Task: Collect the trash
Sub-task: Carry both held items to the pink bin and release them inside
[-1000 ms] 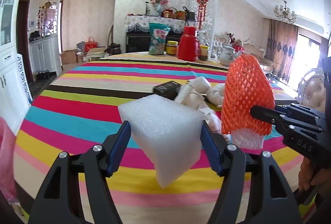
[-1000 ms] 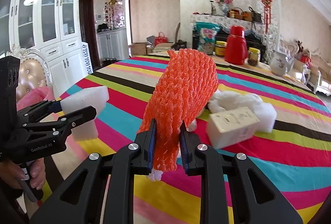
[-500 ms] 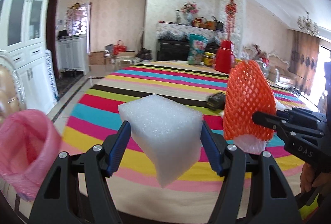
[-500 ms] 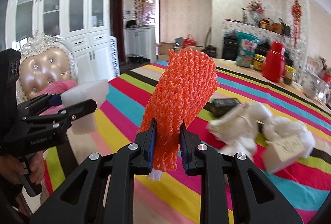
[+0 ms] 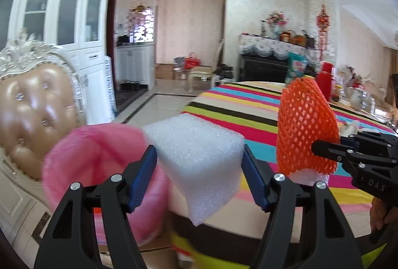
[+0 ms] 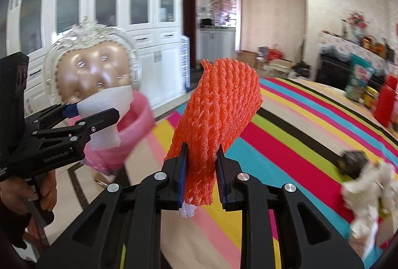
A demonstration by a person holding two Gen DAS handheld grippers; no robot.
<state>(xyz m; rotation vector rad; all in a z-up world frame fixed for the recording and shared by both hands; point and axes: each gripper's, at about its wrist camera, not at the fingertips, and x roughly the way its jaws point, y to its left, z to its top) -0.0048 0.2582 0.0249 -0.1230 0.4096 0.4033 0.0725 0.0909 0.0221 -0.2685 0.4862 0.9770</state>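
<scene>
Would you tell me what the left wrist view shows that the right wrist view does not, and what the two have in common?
Only the left wrist view shows the left gripper from behind, its blue pads pressing both sides of the white foam block. Only the right wrist view shows the crumpled white trash left on the striped table. Both show the orange foam net clamped in the right gripper, the pink bag and the padded chair.

Your pink plastic bin bag [image 5: 99, 169] left of the claw is blurred; crumpled white paper trash [image 6: 368, 197] smears at the right edge.
</scene>
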